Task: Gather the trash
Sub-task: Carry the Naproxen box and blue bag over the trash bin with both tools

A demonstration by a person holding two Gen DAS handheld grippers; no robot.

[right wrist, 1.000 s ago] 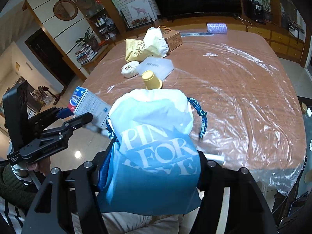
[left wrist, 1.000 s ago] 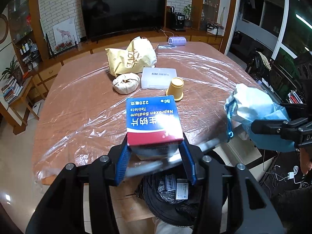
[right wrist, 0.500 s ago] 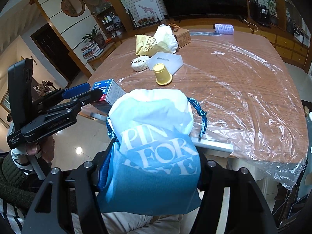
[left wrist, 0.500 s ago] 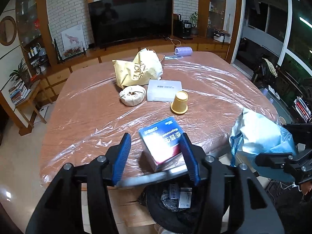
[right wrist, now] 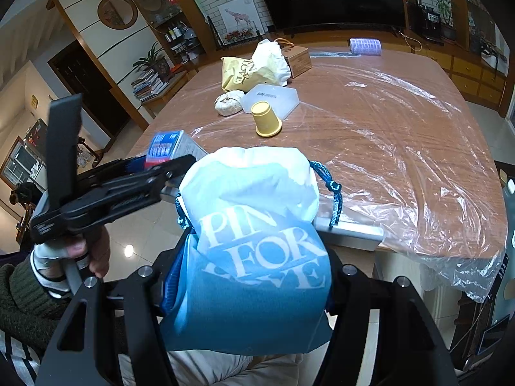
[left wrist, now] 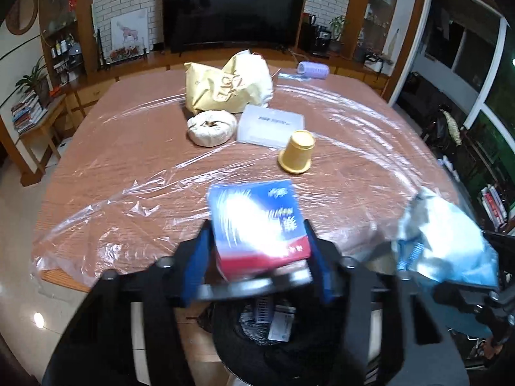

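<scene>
The left claw (left wrist: 257,257) squeezes a blue and red pill box (left wrist: 257,222) low in the frame, over a black trash bin (left wrist: 276,331). The right claw (right wrist: 254,276) grips a blue drawstring bag (right wrist: 257,257). A yellow cup (left wrist: 297,156) sits upside down on the table (left wrist: 128,148).

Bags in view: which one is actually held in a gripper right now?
The blue drawstring bag, clamped in the right gripper off the table's near edge. The yellow bag lies untouched at the far end, beside a white bundle.

Cup (left wrist: 296,151) on table (left wrist: 128,148), before flat box (left wrist: 270,124).
</scene>
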